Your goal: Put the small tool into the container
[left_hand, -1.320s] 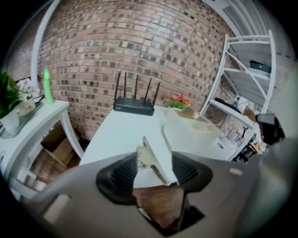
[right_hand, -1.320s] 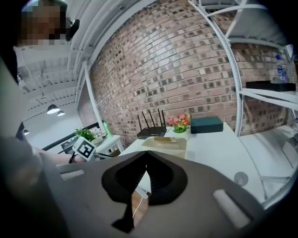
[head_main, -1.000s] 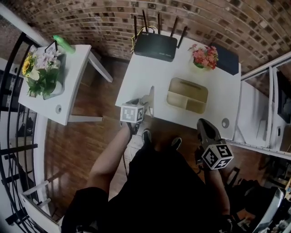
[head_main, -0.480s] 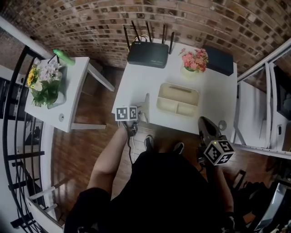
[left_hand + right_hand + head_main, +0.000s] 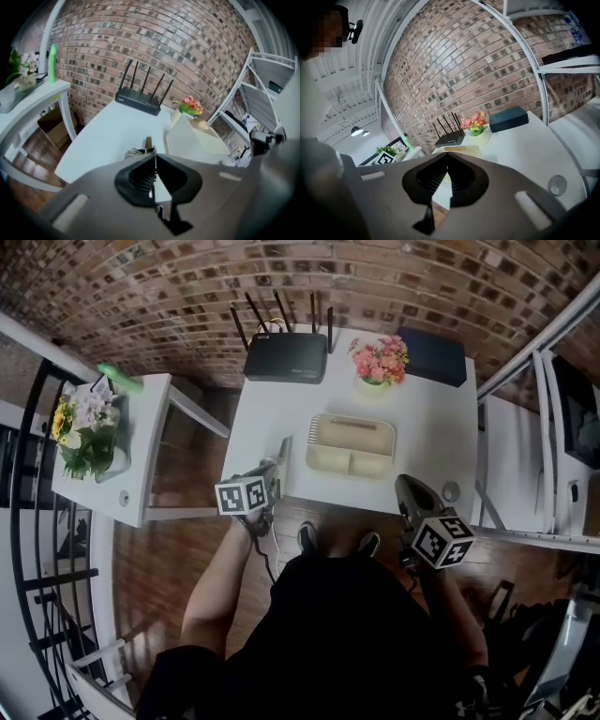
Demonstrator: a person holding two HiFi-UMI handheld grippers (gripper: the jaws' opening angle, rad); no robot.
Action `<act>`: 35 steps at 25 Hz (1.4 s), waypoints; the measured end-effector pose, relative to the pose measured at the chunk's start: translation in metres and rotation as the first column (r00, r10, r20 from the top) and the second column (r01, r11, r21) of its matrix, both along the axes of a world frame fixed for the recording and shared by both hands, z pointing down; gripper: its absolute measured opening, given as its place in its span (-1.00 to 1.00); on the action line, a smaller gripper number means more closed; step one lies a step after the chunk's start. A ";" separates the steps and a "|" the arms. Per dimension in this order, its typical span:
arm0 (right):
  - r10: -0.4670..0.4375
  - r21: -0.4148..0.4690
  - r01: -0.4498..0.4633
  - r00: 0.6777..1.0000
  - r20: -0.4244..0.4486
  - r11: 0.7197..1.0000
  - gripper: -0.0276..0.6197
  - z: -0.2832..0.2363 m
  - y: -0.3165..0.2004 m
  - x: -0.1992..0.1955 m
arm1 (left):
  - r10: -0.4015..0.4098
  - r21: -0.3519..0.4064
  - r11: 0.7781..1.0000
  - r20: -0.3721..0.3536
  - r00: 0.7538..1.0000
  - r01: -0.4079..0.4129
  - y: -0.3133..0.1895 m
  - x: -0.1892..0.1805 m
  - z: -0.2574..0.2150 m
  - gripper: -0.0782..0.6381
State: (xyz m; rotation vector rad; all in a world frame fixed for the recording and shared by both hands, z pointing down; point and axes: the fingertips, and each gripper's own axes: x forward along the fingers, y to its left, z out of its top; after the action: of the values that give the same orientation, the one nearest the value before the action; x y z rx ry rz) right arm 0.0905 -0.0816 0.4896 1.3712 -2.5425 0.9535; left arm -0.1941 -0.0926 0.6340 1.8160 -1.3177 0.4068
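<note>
The small tool (image 5: 148,142) sits at the near left edge of the white table (image 5: 272,418), a thin metal piece pinched at the tips of the left gripper (image 5: 151,150), whose jaws have just been closing on it and now stand together. Just to its right lies the beige container (image 5: 328,462), divided into compartments and empty; nothing stands between the tool and its near wall. Behind the container, along the far edge by the brick wall (image 5: 187,287), stand a black router (image 5: 286,357) with upright antennas, a small pot of pink flowers (image 5: 378,360) and a dark box (image 5: 429,343). These are well apart from the container, and the table's left half in front of the router is bare. The right gripper (image 5: 447,153) hangs off the near right corner of the table, jaws together with nothing in them, near a round cable hole (image 5: 451,491). A white shelf frame (image 5: 525,381) hems in the right side. To the left, across a strip of wooden floor (image 5: 169,549), a side table (image 5: 141,446) bears potted plants (image 5: 84,427) and a green bottle (image 5: 120,379), with a black railing (image 5: 28,474) beyond.
</note>
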 end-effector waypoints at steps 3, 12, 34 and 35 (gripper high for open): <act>-0.011 -0.005 0.011 1.000 -0.002 1.000 -0.89 0.002 -0.002 -0.002 | 0.029 0.118 0.992 0.018 0.999 -0.031 -0.006 0.001 -0.041 -0.75; -0.015 -0.013 0.015 1.000 0.000 1.000 -0.89 0.005 -0.001 -0.005 | 0.186 0.481 0.853 0.085 0.979 -0.204 -0.030 0.053 -0.180 -0.75; 0.152 -0.035 -0.154 0.987 -0.049 0.987 -0.89 0.007 0.020 0.035 | 0.524 0.579 0.521 0.363 0.770 -0.627 -0.013 0.152 -0.138 -0.76; 0.154 -0.036 -0.156 0.987 -0.050 0.987 -0.89 0.007 0.020 0.035 | 0.527 0.575 0.515 0.373 0.764 -0.636 -0.012 0.153 -0.134 -0.76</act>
State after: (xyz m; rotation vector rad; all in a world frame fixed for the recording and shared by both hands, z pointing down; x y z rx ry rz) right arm 0.1258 -0.0611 0.4971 1.5791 -2.3980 0.9778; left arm -0.0412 -0.1048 0.4996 2.9457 -0.9467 0.4564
